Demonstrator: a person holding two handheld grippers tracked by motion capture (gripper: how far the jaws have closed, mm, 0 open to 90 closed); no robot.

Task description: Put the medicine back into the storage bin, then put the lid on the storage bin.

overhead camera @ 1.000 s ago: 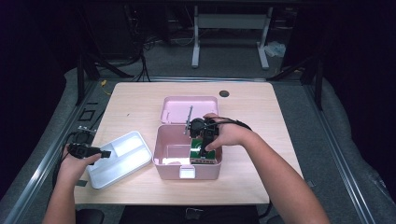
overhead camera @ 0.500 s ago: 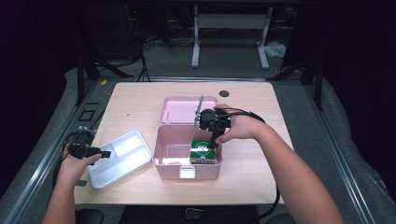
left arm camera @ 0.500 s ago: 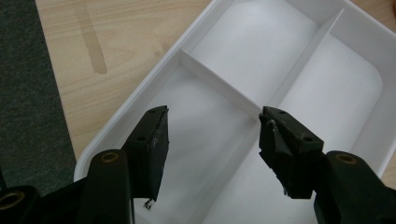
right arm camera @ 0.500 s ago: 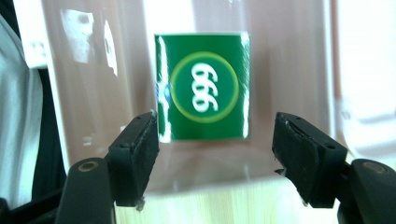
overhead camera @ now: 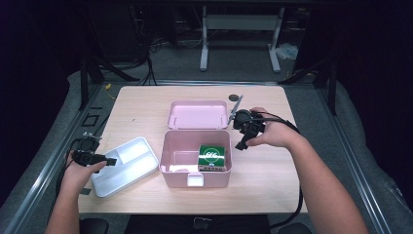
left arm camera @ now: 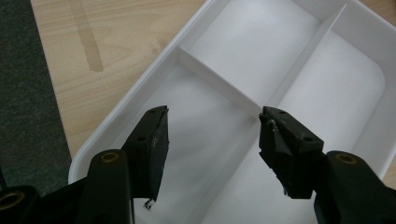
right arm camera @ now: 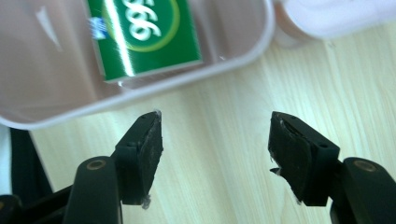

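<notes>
Leaving green box (overhead camera: 213, 157), right gripper (overhead camera: 242, 144) withdrew, jaws closing.

— Where are the hands?
— The left gripper (overhead camera: 111, 160) is held low at the left, jaws apart with nothing between them.
— And the other?
— The right gripper (overhead camera: 242, 145) points down, jaws just closing a little, nothing between them.

- High view looks forward and down over the pale wooden table (overhead camera: 272, 170).
- Right gripper view, close, shares its open pink plastic box (right arm camera: 224, 60).
- Left gripper view hangs close over the white divided tray (left arm camera: 289, 60).
</notes>
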